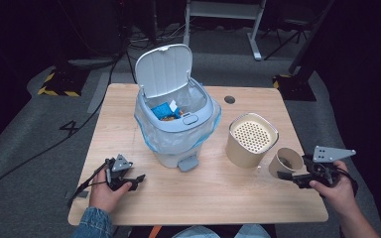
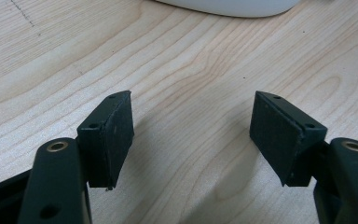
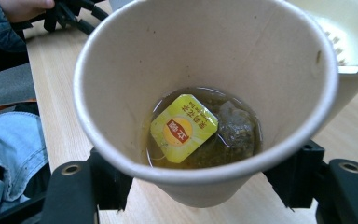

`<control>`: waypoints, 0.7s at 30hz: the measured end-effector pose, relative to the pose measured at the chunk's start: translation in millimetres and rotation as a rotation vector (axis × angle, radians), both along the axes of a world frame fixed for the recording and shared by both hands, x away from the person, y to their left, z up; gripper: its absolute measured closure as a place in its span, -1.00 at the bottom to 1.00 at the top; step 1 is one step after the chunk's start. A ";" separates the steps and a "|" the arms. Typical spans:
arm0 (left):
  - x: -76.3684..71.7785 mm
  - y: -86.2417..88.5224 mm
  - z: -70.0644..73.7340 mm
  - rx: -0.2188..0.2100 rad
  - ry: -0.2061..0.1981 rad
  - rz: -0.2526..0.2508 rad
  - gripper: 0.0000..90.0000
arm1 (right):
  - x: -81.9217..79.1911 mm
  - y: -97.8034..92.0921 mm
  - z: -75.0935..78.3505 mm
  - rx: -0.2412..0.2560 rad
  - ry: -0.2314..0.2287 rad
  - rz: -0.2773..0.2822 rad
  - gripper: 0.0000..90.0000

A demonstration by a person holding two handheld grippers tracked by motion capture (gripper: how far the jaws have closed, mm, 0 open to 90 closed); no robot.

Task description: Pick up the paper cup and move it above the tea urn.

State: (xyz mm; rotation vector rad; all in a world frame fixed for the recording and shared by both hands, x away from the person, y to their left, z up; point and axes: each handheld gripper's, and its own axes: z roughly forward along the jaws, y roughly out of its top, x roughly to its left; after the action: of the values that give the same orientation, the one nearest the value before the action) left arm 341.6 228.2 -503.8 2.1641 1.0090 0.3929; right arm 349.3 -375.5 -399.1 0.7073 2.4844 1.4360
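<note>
A paper cup (image 1: 288, 162) sits between the jaws of my right gripper (image 1: 290, 173) at the table's right edge, tilted toward the hand. In the right gripper view the paper cup (image 3: 205, 93) holds a wet tea bag (image 3: 235, 130) with a yellow tag (image 3: 182, 127) in a little brown liquid, and the right gripper (image 3: 200, 182) is shut on its sides. My left gripper (image 1: 138, 179) rests low over the table at the front left. Its jaws stand wide apart in the left gripper view, where the left gripper (image 2: 191, 130) holds nothing over bare wood.
A pedal bin (image 1: 178, 124) with its lid up and a plastic liner stands mid-table, with a blue wrapper (image 1: 162, 110) inside. A tan canister with a perforated strainer top (image 1: 251, 135) stands right of it, close to the cup. The table (image 1: 218, 198) has a cable hole (image 1: 229, 99) at the back.
</note>
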 end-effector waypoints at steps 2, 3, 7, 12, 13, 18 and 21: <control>0.0 0.0 0.0 0.000 0.000 0.000 -0.31 | 3.0 -1.1 6.2 0.006 -0.005 0.001 -0.25; 0.0 0.0 0.0 0.000 0.000 0.000 -0.31 | 4.6 -1.6 9.6 0.008 -0.007 0.001 -0.25; 0.0 0.0 0.0 0.000 0.000 0.000 -0.31 | 11.6 -4.0 21.2 0.004 -0.023 -0.007 -0.25; 0.0 0.0 0.0 0.000 0.000 0.000 -0.31 | 22.7 -7.1 32.8 0.017 -0.045 -0.016 -0.25; 0.0 0.0 0.0 0.000 0.000 0.000 -0.31 | 25.0 -7.5 34.9 0.018 -0.049 -0.019 -0.25; 0.0 0.0 0.0 0.000 0.000 0.000 -0.31 | 37.9 -8.9 42.4 0.016 -0.064 -0.031 -0.25; 0.0 0.0 0.0 0.000 0.000 0.000 -0.31 | 47.2 -9.9 44.4 0.025 -0.058 -0.035 -0.25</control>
State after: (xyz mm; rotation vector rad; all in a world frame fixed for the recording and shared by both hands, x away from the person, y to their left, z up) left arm 341.6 228.2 -503.8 2.1638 1.0092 0.3926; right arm 396.4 -385.4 -354.8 0.6992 2.4027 1.4571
